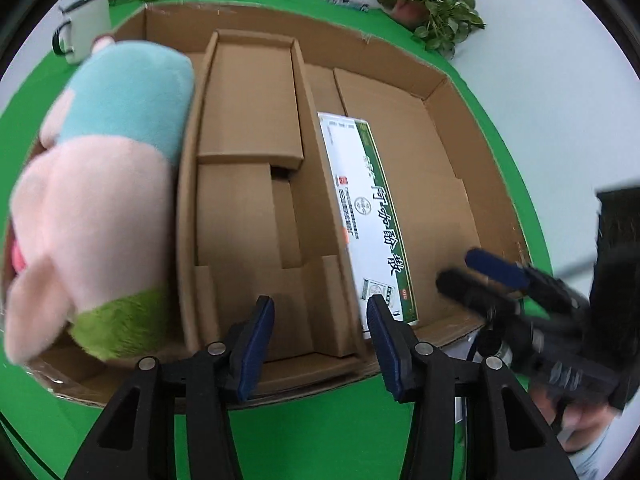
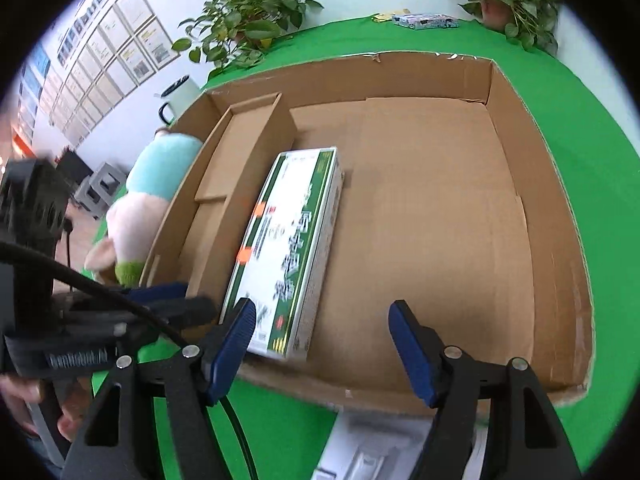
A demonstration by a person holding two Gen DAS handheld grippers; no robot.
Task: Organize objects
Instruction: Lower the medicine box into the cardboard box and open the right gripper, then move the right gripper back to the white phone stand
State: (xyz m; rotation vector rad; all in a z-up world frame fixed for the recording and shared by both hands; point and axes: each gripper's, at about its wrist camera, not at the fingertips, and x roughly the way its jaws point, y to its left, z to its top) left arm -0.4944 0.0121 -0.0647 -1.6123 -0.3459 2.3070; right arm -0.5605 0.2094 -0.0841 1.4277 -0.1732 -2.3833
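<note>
A big shallow carton (image 2: 552,240) sits on the green tabletop (image 2: 580,92), split by a cardboard divider (image 1: 320,168) into a narrow middle bay, a left strip and a wide right bay. In the right bay a long white-and-green box (image 2: 288,248) lies flat against the divider, its long axis running away from both claws, near end close to the carton's front wall. A plush toy (image 1: 100,200) lies in the left strip, also lengthwise, pressed to the outer wall. Both claws are spread apart and carry nothing. The right claw (image 2: 322,344) hovers at the front rim, the box's near end just ahead and slightly to its left; the left claw (image 1: 320,336) hangs over the front of the middle bay, with the divider and the box's near corner between its fingers in view. I'd judge the right claw the nearer one for the box and the left for the toy. Which thing is meant to move next I cannot say. The toy's face is cut off at the frame edge, the box print is smeared, and some white packaging (image 2: 372,444) below the carton's front is mostly hidden by the right claw.
</note>
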